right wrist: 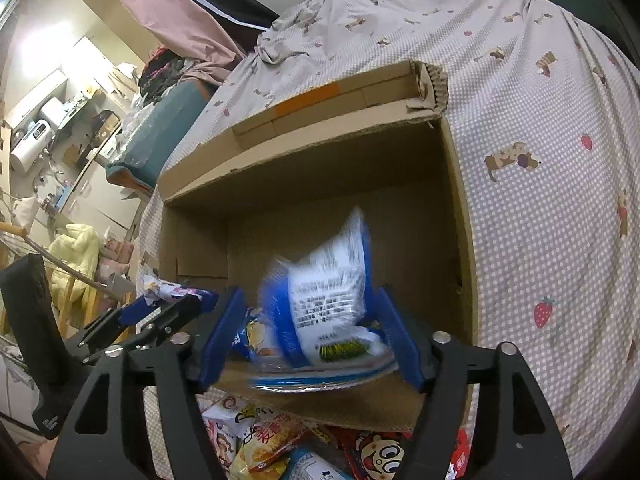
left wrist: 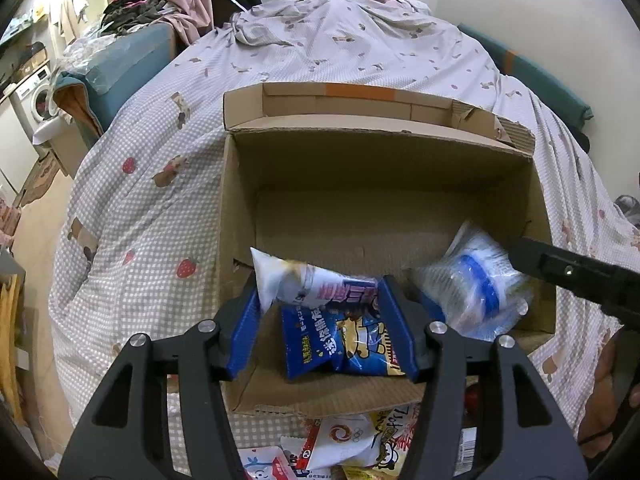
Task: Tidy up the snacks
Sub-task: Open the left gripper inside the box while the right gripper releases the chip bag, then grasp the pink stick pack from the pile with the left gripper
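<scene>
**Helper:** What do you see from far away?

**Me:** I see a big bed [left wrist: 352, 60] with a checked sheet. On it sits a big open cardboard box [left wrist: 400, 184]. Its inside is mostly bare.

**Helper:** Where are the snacks?

**Me:** A pile of snack packs [right wrist: 264, 444] lies on the sheet just in front of the box. One blue snack bag [left wrist: 344, 340] lies inside the box, near the front wall.

**Helper:** And your tongs?

**Me:** My left gripper [left wrist: 318, 316] pinches a white snack bag [left wrist: 296, 280] over the front of the box. My right gripper [right wrist: 310, 334] is spread wide. A blurry white and blue packet [right wrist: 328, 300] sits between its fingers, low in the box. The fingers do not press on it.
</scene>
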